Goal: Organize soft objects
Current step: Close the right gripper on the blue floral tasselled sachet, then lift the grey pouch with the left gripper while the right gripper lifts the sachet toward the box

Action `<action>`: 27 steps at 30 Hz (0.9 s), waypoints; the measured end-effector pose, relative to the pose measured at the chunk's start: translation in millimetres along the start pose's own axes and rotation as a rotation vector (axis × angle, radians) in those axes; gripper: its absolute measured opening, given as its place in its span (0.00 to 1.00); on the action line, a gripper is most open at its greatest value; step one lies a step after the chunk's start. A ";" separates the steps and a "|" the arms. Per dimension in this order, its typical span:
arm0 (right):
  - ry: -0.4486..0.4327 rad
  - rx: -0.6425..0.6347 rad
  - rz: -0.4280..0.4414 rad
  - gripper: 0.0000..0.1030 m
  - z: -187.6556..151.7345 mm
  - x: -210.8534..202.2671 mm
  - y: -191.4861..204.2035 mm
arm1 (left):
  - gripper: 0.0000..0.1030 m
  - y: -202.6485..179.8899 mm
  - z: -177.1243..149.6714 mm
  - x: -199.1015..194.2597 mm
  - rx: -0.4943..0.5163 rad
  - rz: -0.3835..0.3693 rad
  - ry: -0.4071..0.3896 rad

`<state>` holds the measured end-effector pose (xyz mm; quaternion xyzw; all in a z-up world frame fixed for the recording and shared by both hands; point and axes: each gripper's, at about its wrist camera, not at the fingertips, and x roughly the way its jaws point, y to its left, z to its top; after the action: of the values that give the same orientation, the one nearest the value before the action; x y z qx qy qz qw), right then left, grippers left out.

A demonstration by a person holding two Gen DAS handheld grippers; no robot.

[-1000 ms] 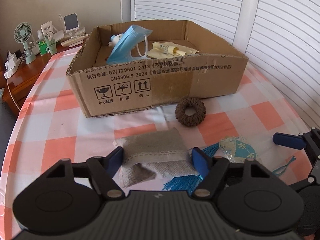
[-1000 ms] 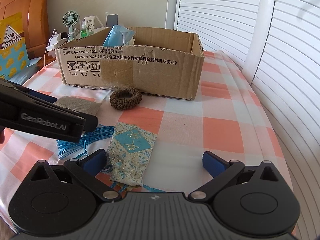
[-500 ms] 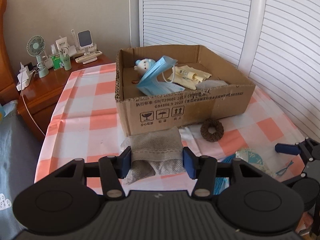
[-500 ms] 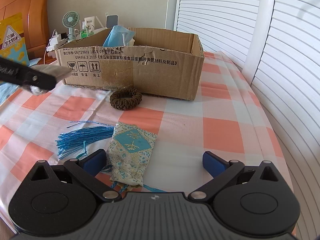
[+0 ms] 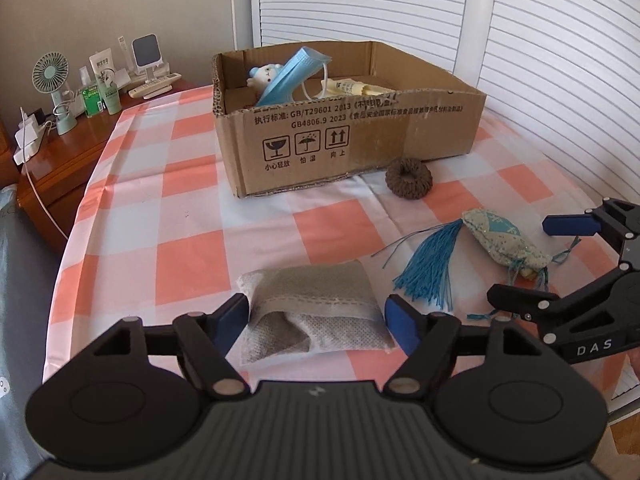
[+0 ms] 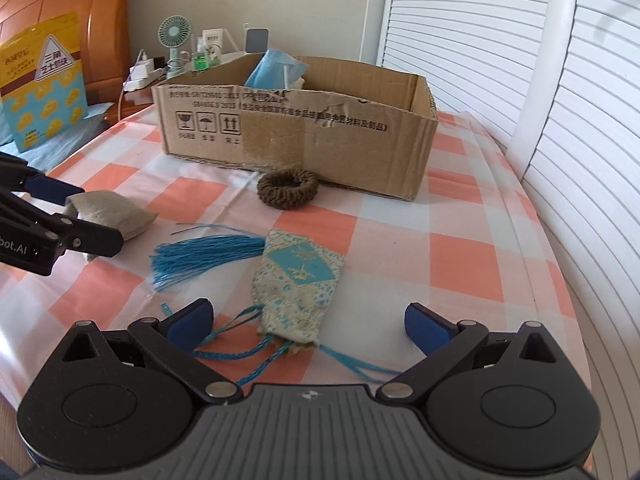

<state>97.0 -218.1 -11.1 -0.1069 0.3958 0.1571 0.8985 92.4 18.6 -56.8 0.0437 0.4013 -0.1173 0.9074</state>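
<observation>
A folded grey cloth (image 5: 312, 308) lies on the checked tablecloth between the fingers of my left gripper (image 5: 318, 318), whose pads touch its sides; the cloth also shows in the right wrist view (image 6: 112, 216). A blue-patterned sachet (image 6: 298, 280) with a blue tassel (image 6: 200, 256) lies between the open jaws of my right gripper (image 6: 310, 322), which holds nothing. A brown knitted ring (image 5: 409, 179) lies by the cardboard box (image 5: 360, 140). The box holds a blue face mask (image 5: 292, 76), a small white plush (image 5: 266, 74) and a yellowish packet (image 5: 352, 88).
A wooden nightstand (image 5: 68, 160) at the left carries a small fan (image 5: 52, 84), bottles and a charger. White louvred shutters (image 5: 540, 40) stand behind and to the right. A yellow bag (image 6: 40, 80) leans at the far left. The table edge runs along the right.
My left gripper rose with the grey cloth toward the box, then came back down away from it; the cloth now rests on the table. The right gripper has shifted slightly forward over the sachet.
</observation>
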 end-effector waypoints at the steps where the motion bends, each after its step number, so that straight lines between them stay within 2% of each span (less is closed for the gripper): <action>1: -0.004 -0.004 0.001 1.00 -0.7 -1.3 1.1 | 0.73 0.6 -1.5 0.4 -0.003 0.000 0.004; 5: -0.010 -0.028 0.008 0.99 1.2 -2.6 6.2 | 0.73 3.6 -5.7 4.0 -0.025 -0.009 0.016; 8: -0.012 -0.051 0.017 0.91 6.5 -0.9 11.3 | 0.73 5.4 -5.8 6.2 -0.039 -0.017 0.019; 10: -0.010 -0.060 0.027 0.80 10.8 1.8 14.3 | 0.73 6.0 -5.5 7.1 -0.041 -0.015 0.016; 12: -0.010 -0.058 0.021 0.76 14.6 4.5 16.0 | 0.73 6.8 -5.4 8.1 -0.044 -0.014 0.013; 14: -0.009 -0.046 0.017 0.64 17.7 6.5 14.9 | 0.73 7.3 -5.1 8.7 -0.047 -0.012 0.010; 16: -0.005 -0.024 0.014 0.43 20.0 7.6 11.4 | 0.73 7.7 -4.4 9.5 -0.046 -0.012 0.009; 18: -0.001 -0.007 -0.003 0.37 21.5 7.5 7.1 | 0.71 8.0 -3.5 9.5 -0.044 -0.014 0.011; 20: -0.010 -0.003 -0.019 0.35 22.2 3.6 2.0 | 0.60 8.3 -2.2 7.9 -0.040 -0.023 0.009; 22: -0.025 0.020 -0.024 0.35 25.0 -3.7 -7.3 | 0.56 8.9 -0.8 5.4 -0.035 -0.029 0.003; 27: -0.072 0.050 -0.047 0.35 36.8 -25.6 -29.6 | 0.52 11.0 2.7 -3.0 -0.026 -0.029 -0.022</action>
<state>116.5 -239.0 34.4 -0.0881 0.3645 0.1296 0.9179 95.1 29.3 -53.0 0.0246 0.3935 -0.1257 0.9104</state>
